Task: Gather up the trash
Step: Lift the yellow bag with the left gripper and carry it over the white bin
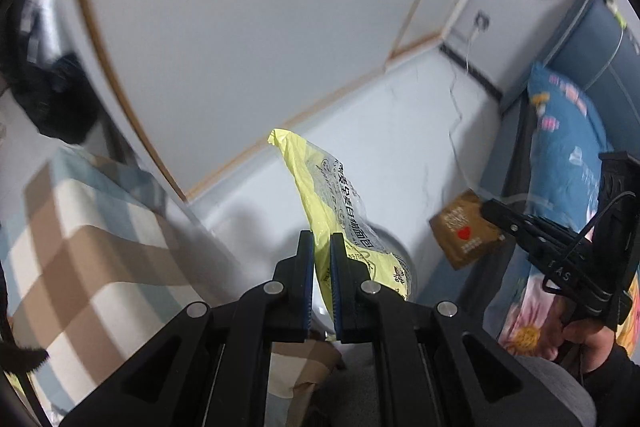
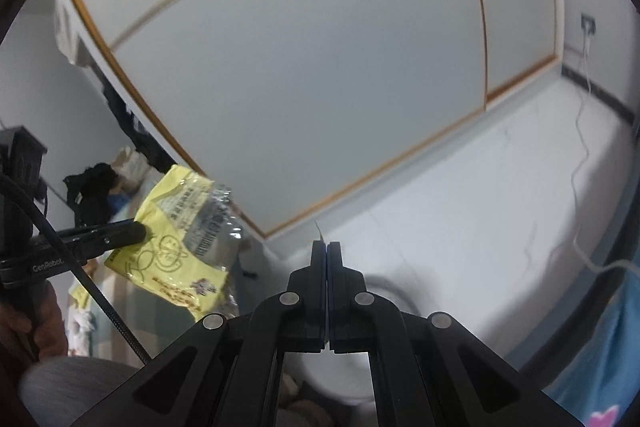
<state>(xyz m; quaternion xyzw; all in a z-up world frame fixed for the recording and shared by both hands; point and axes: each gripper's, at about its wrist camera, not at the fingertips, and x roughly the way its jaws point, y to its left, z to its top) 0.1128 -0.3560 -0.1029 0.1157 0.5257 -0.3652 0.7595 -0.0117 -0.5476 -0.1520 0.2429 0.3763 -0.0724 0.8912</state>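
My left gripper [image 1: 322, 239] is shut on a yellow and clear plastic food wrapper [image 1: 340, 203], which sticks up beyond the fingers. The right wrist view shows that wrapper [image 2: 180, 247] at the left, pinched by the left gripper [image 2: 138, 233]. My right gripper [image 2: 327, 247] is shut, with only a thin edge showing between its tips. In the left wrist view the right gripper [image 1: 492, 213] grips a small brown packet [image 1: 464, 235] with a red heart on it. Below both grippers lies the round rim of a white container [image 1: 402, 255], mostly hidden.
Checked bedding [image 1: 80, 247] is on the left and blue floral bedding [image 1: 568, 147] on the right. A white wardrobe door with gold trim [image 2: 300, 87] rises behind the white floor [image 2: 460, 227]. A white cable [image 2: 580, 167] trails down from a wall socket. Dark clothes [image 2: 92, 187] are piled at the far left.
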